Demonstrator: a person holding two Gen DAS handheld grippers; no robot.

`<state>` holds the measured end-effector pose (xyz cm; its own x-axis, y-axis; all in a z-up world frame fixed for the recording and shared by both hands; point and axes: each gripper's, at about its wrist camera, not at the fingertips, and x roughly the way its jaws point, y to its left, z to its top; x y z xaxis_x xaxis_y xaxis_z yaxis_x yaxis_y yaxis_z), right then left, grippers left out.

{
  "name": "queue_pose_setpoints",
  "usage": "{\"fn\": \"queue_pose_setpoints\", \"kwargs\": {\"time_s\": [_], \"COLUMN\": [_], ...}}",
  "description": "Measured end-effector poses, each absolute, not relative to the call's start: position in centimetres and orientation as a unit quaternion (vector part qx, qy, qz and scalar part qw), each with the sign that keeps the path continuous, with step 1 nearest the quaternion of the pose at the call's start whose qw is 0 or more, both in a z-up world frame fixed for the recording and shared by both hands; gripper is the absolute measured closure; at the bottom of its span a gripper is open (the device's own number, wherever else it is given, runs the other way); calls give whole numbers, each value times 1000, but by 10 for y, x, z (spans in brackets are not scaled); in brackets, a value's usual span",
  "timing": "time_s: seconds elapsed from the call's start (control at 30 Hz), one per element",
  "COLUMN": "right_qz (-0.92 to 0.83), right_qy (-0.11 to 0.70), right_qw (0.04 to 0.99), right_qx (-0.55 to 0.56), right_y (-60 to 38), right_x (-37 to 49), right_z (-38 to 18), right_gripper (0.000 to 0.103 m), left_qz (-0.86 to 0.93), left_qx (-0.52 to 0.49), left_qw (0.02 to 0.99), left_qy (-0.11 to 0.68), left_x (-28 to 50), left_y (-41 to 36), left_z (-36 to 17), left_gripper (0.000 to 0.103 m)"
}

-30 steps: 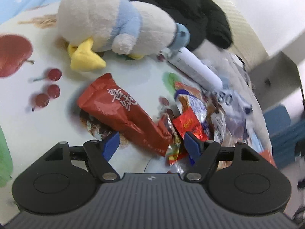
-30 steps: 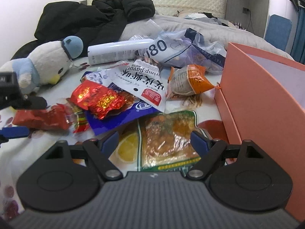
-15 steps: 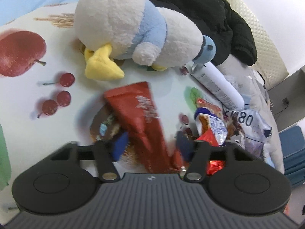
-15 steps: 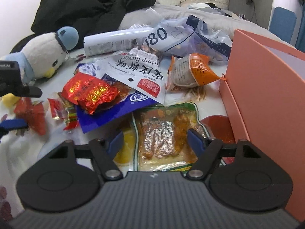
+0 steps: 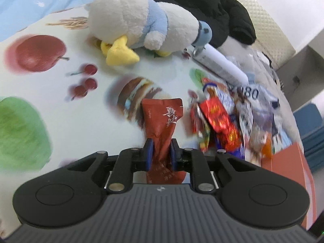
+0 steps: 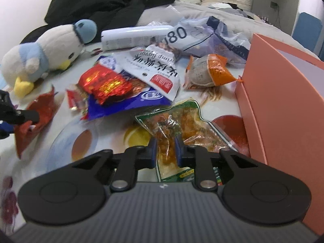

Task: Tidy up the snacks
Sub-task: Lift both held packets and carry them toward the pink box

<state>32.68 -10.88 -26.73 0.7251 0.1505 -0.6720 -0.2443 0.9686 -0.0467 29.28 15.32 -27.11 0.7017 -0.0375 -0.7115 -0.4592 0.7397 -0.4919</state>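
Observation:
My left gripper (image 5: 160, 151) is shut on a dark red snack packet (image 5: 162, 121) and holds it above the fruit-print cloth; the packet also shows at the left of the right wrist view (image 6: 38, 113). My right gripper (image 6: 165, 148) is shut on a clear green-edged packet of orange food (image 6: 178, 127) lying beside the pink box (image 6: 283, 93). A heap of snack packets (image 6: 125, 81) lies in the middle: a shiny red one, a blue one, a white one, an orange one.
A white and blue plush bird (image 5: 141, 26) lies at the back left, also in the right wrist view (image 6: 44, 52). A white tube (image 6: 135, 35) and a black jacket (image 6: 113, 2) lie behind the heap. A crumpled "80" bag (image 6: 206, 36) sits near the box.
Both grippers have closed: the left on the dark red packet, which it has lifted and turned upright, the right on the clear orange-food packet.

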Motion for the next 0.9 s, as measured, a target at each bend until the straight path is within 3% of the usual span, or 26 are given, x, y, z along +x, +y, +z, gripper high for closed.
{"fn": "queue_pose_setpoints", "kwargs": {"time_s": [0.7, 0.83, 0.9], "right_qz": [210, 241, 256], "right_qy": [421, 418, 413], "right_qw": [881, 875, 874], "right_qx": [-49, -32, -13], "right_y": [-123, -125, -128], "right_x": [191, 165, 160], "right_z": [-250, -250, -248], "right_gripper": [81, 75, 66], "left_qz": [85, 81, 89], "left_qx": [-229, -215, -211], "left_qw": [875, 877, 879], "left_qy": [419, 422, 419], "left_x": [158, 141, 135], "left_y": [105, 104, 107], "left_z": [-248, -246, -243], "left_gripper": [84, 84, 84]}}
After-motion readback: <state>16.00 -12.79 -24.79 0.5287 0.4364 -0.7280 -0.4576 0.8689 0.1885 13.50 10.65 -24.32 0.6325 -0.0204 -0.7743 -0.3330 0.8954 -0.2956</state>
